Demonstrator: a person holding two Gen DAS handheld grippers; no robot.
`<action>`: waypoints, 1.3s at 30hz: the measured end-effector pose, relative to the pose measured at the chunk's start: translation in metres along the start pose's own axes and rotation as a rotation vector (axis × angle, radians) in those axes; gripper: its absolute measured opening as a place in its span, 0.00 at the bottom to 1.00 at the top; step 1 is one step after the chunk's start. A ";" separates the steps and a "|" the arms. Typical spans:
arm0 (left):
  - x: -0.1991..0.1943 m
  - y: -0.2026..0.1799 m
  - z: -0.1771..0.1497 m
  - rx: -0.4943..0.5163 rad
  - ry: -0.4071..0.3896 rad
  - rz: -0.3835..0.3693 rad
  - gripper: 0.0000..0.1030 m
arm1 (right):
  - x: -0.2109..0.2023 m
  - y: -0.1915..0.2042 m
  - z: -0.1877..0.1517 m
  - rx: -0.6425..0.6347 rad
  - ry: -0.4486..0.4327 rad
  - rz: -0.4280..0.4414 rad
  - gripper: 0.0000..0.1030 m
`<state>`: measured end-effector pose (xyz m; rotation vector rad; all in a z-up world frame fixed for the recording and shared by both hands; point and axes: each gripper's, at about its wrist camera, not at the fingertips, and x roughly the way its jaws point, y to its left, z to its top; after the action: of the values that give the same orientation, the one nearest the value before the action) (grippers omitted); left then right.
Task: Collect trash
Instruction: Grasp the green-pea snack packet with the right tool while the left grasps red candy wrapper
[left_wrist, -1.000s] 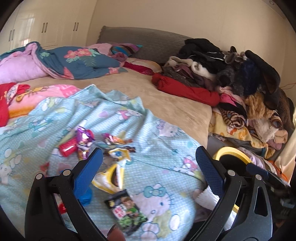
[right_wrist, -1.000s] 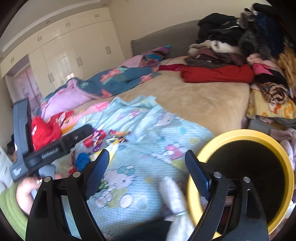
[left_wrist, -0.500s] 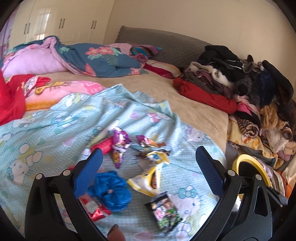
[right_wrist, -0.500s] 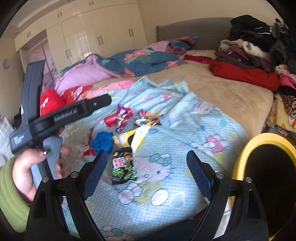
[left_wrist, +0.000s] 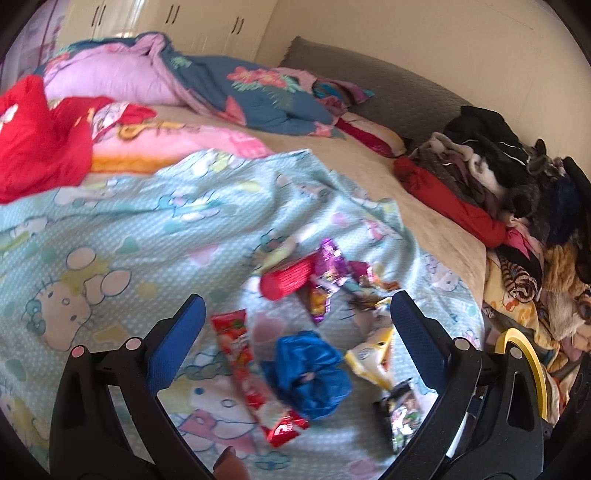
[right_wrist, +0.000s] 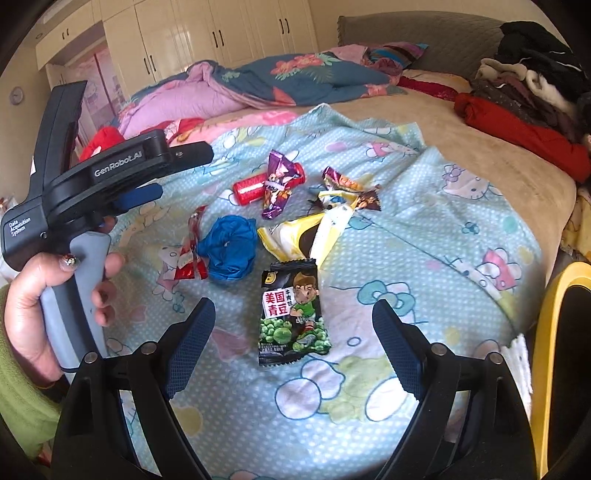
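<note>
Both grippers hover over the Hello Kitty sheet (right_wrist: 424, 229) with jaws spread wide, nothing between them. Landmark for positions: the blue crumpled wrapper (right_wrist: 231, 249).

Right gripper (right_wrist: 293, 332): the black green-pea snack packet (right_wrist: 293, 314) lies flat on the sheet between its 2 fingers, not touched. 0.5 s ago the packet sat higher and left of centre in this view; now it is centred and larger, so the gripper has closed in on it.

Left gripper (left_wrist: 295, 321): held in the person's left hand (right_wrist: 48, 302) — seen from the right wrist camera, off to the left of the blue wrapper. Its view has swung left since 1.0 s ago; the blue wrapper (left_wrist: 308, 373) is now fully between its fingers, whereas 1.0 s ago it was mostly hidden behind the left finger.

Trash pile, relative to the blue wrapper:
- long red wrapper (left_wrist: 251, 373) just beside it, left
- yellow-white bag (right_wrist: 310, 232) just right
- red cylinder (right_wrist: 255, 186) and purple wrapper (right_wrist: 277, 188) beyond it, touching each other
- small dark foil wrappers (right_wrist: 351, 188) beyond-right

Yellow-rimmed bin (right_wrist: 554, 354) — well to the right, off the bed edge; it fills less of the right view than 1.0 s ago.
</note>
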<state>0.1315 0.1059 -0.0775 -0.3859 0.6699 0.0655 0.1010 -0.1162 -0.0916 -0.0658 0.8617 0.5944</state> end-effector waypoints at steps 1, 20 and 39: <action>0.001 0.003 -0.001 -0.009 0.009 -0.004 0.89 | 0.004 0.001 0.001 0.002 0.007 -0.001 0.82; 0.039 0.053 -0.031 -0.276 0.195 -0.118 0.45 | 0.054 0.000 -0.002 0.024 0.129 0.023 0.41; 0.016 0.046 -0.008 -0.237 0.117 -0.141 0.08 | 0.024 -0.005 0.000 0.049 0.053 0.118 0.22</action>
<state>0.1310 0.1447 -0.1078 -0.6683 0.7512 -0.0121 0.1158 -0.1096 -0.1105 0.0139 0.9355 0.6840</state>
